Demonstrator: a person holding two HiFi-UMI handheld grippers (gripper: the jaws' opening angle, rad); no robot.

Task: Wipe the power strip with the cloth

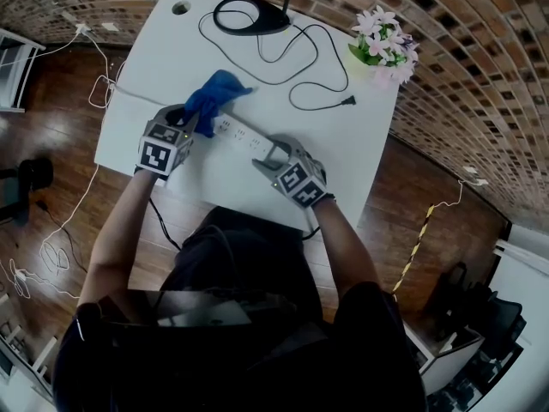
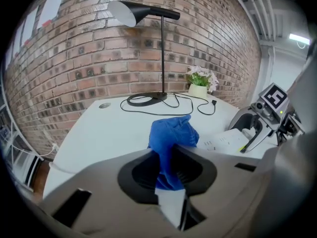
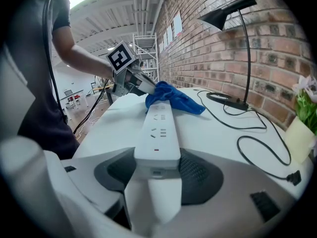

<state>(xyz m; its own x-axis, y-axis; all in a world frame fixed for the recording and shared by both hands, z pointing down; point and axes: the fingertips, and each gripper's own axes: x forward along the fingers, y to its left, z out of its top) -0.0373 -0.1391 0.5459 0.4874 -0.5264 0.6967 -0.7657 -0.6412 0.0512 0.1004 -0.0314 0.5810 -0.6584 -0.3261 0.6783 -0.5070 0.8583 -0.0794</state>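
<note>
White worktop (image 1: 171,67), right tool (image 1: 269,151) clamping the power strip (image 1: 243,133): I'd sweep the blue cloth (image 1: 216,94), pinched by the left tool (image 1: 197,120), flat along it.

cloth (image 1: 214,95) blue | power strip (image 1: 244,134) white | table (image 1: 163,67) white | lamp (image 1: 253,15) black, 12 o'clock | flowers (image 1: 383,37) pink, 1 o'clock | pot (image 3: 298,135) perhaps pale yellow | wall (image 1: 480,84) red-brown brick
</note>
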